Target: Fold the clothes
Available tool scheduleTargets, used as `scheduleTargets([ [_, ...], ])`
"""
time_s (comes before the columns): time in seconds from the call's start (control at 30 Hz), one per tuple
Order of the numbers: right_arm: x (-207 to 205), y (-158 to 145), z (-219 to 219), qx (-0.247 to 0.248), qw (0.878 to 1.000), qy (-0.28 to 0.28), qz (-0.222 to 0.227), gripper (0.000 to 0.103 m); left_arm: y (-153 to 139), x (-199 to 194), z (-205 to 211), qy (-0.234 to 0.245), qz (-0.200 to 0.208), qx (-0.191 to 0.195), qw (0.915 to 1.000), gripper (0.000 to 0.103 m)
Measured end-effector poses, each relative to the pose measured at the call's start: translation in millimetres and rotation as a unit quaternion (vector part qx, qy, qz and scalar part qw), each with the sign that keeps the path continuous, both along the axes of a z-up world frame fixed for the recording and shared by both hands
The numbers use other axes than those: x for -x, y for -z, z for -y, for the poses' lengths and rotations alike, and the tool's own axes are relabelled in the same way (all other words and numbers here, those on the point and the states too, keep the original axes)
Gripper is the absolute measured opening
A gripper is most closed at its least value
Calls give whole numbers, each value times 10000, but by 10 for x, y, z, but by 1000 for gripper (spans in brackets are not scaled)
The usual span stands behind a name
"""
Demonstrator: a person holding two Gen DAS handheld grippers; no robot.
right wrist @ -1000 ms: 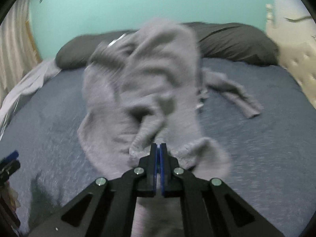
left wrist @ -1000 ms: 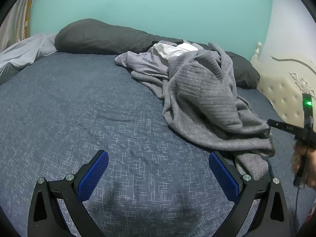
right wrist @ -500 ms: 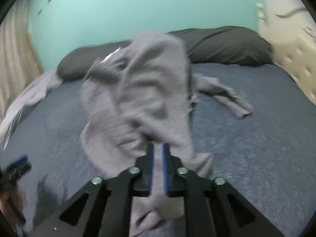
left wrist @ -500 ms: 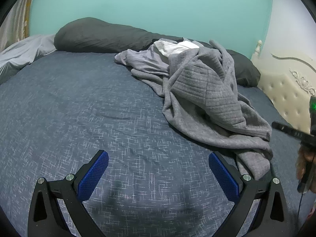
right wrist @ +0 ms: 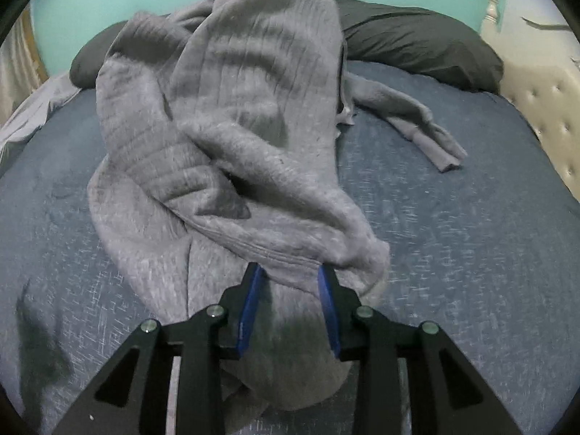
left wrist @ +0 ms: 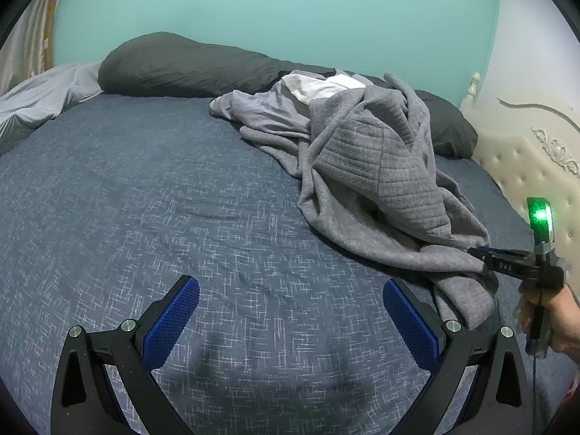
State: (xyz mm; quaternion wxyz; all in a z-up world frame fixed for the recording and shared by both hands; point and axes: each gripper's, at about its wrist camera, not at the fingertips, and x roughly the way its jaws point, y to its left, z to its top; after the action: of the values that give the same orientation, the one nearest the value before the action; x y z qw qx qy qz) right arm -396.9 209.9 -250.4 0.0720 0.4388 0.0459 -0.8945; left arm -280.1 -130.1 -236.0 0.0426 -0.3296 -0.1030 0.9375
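A crumpled grey quilted sweater (left wrist: 373,166) lies in a heap on the dark blue bed (left wrist: 145,199), right of the middle. In the right wrist view the sweater (right wrist: 235,108) fills the centre, one sleeve trailing off to the right. My right gripper (right wrist: 290,270) is at its near hem. Its jaws are opening, and the hem lies loose between the blue pads. The left wrist view shows that same right gripper (left wrist: 485,252) at the sweater's right edge, held by a hand (left wrist: 554,319). My left gripper (left wrist: 290,284) stands wide open over bare sheet, holding nothing.
A lilac garment (left wrist: 261,112) and a white one (left wrist: 319,87) lie behind the sweater. Dark grey pillows (left wrist: 188,61) line the teal wall. A cream tufted headboard (left wrist: 536,166) runs along the right. A pale grey sheet (left wrist: 40,98) is bunched at the far left.
The right gripper's jaws went from shut on the sweater's hem to parted, and it sank toward the bed. The sweater settled lower. The left gripper stayed put.
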Motion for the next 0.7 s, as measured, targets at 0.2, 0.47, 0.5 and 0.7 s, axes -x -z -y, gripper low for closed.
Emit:
scheduleTargets([
  [0.2, -95, -276, 5, 108, 9987, -238, -446, 0, -127, -53, -45, 16, -134, 37, 9999, 103],
  [0.47, -169, -501, -29, 341, 9975, -585, -217, 4, -228, -261, -114, 52, -197, 1, 9998, 103],
  [0.5, -136, -439, -34, 299, 9979, -559, -139, 16, -223, -280, -121, 67, -192, 36, 9998, 103],
  [0.7, -51, -143, 25, -63, 9988, -476, -3, 45, -177, -260, -27, 5, -152, 54, 9999, 103],
])
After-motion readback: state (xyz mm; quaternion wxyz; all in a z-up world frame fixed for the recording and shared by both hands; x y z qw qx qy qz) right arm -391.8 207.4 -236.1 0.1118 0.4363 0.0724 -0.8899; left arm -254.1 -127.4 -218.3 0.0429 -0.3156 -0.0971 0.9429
